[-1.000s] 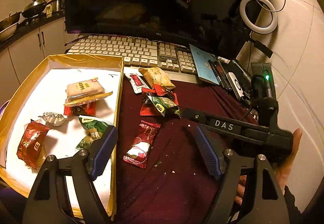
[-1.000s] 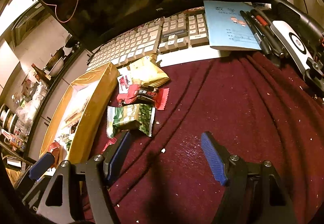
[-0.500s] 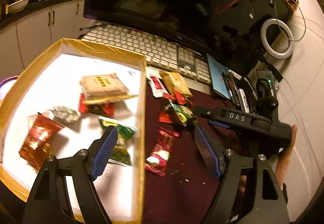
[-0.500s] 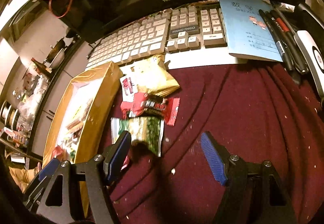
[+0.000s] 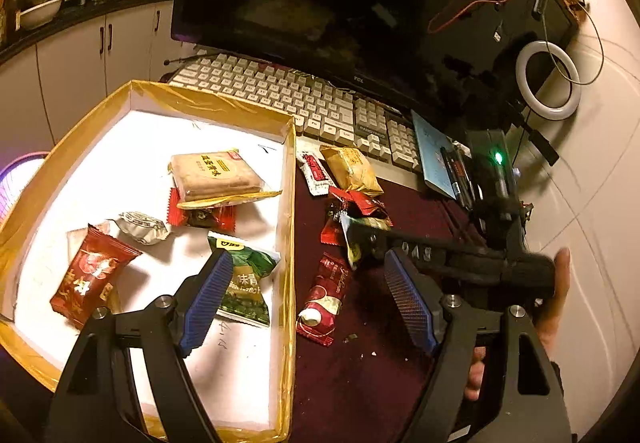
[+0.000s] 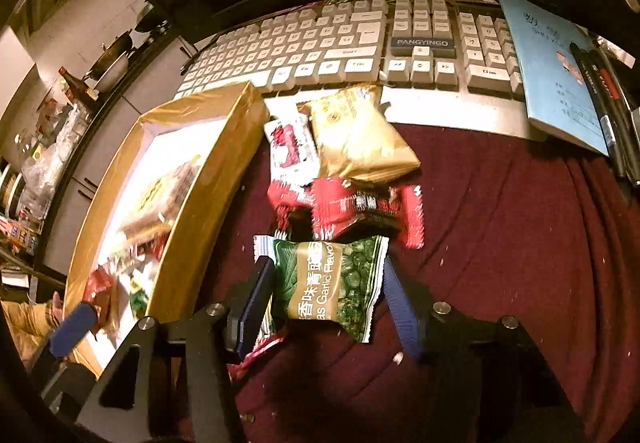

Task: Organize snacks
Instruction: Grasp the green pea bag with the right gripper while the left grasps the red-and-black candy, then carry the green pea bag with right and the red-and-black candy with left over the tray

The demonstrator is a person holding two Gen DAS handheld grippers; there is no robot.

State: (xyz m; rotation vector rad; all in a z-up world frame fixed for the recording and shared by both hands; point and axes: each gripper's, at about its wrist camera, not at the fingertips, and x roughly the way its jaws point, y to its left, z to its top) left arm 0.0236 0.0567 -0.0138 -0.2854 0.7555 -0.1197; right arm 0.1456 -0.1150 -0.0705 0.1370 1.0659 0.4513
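Note:
A gold-rimmed box (image 5: 289,211) with a white floor holds several snack packets, among them a green one (image 5: 248,283) and a red one (image 5: 90,275). My left gripper (image 5: 308,299) is open and empty above the box's right wall. Loose snacks lie on the maroon cloth: a red stick packet (image 5: 326,299), a gold packet (image 6: 356,139), a red packet (image 6: 360,207). My right gripper (image 6: 326,307) is open, its fingers on either side of a green garlic pea packet (image 6: 332,283). The box also shows in the right wrist view (image 6: 200,195).
A keyboard (image 5: 288,99) and dark monitor (image 5: 340,3) stand behind the snacks. A blue notebook (image 6: 556,67) with pens lies at the right. A ring light (image 5: 548,79) stands at the far right. Kitchen cabinets are at the left.
My right gripper has moved forward to the green pea packet, which now lies between its fingers. My left gripper has shifted left and up over the box wall.

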